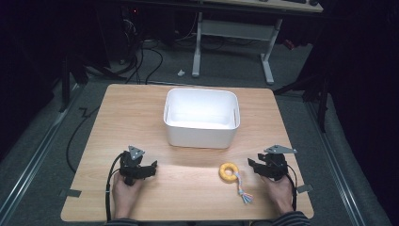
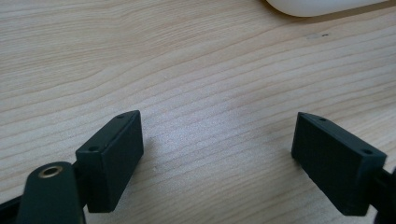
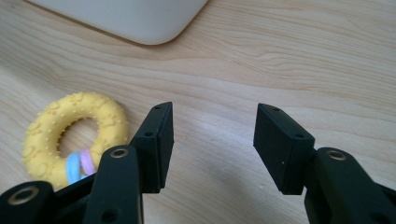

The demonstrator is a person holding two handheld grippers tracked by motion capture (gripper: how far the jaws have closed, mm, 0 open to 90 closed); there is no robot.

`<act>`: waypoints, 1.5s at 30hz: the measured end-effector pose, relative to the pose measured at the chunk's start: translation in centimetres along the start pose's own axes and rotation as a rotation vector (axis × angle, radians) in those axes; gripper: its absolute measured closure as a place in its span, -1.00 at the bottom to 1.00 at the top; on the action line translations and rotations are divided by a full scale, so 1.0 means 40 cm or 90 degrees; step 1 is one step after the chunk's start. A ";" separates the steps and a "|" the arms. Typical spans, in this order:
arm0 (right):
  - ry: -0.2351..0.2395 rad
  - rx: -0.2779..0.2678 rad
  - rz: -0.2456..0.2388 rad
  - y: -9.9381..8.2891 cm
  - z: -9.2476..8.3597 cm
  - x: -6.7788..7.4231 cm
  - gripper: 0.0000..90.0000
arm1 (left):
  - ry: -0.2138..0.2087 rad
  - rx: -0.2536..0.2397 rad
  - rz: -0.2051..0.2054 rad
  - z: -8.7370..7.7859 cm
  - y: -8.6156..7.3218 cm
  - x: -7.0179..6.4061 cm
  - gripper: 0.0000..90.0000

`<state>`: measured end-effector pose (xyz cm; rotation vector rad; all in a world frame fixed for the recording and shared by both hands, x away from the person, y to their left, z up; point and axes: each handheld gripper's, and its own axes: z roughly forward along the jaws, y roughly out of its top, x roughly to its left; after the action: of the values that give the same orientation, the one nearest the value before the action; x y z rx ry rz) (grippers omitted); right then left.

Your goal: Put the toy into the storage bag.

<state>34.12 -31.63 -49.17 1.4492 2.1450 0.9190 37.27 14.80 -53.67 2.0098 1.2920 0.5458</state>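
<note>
Nubby yellow ring (image 3: 74, 135) beside glossy rounded white bin (image 1: 201, 117).

surface (image 1: 141, 117): pale wood-grain top, fine streaked lines, matt with a soft sheen under the light
white bin (image 1: 201, 136): smooth plastic, faintly glossy, rounded corners
ring toy (image 1: 229, 171): yellow rubbery material, matt, covered in small raised bumps
rope (image 1: 243, 190): woven cloth cord, pastel pink and blue strands, frayed at the loose end
left gripper (image 2: 219, 140): black matt plastic jaw blocks, flat faces, small screw holes, a brass-looking insert at the joint
right gripper (image 3: 214, 135): same black matt plastic, brass-looking inserts at the joints
floor (image 1: 56, 136): grey carpet, rough, dull
</note>
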 end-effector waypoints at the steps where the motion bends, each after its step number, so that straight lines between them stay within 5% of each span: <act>1: 0.001 -0.004 -0.008 0.002 0.000 0.005 0.07 | 0.000 0.000 0.000 0.000 0.000 0.000 -0.62; 12: 0.041 -0.003 -0.040 0.018 -0.002 0.049 0.08 | 0.000 0.000 0.000 0.000 0.000 0.000 -0.62; 24: 0.091 0.042 -0.081 0.035 0.026 0.090 0.20 | 0.000 0.000 0.000 0.000 0.000 0.000 -0.62; 45: 0.088 0.121 -0.111 0.056 0.080 0.131 0.22 | 0.000 0.000 0.000 0.000 0.000 0.000 -0.62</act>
<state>35.61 -25.30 -49.66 1.2885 2.4749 0.7909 37.27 14.80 -53.66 2.0103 1.2918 0.5459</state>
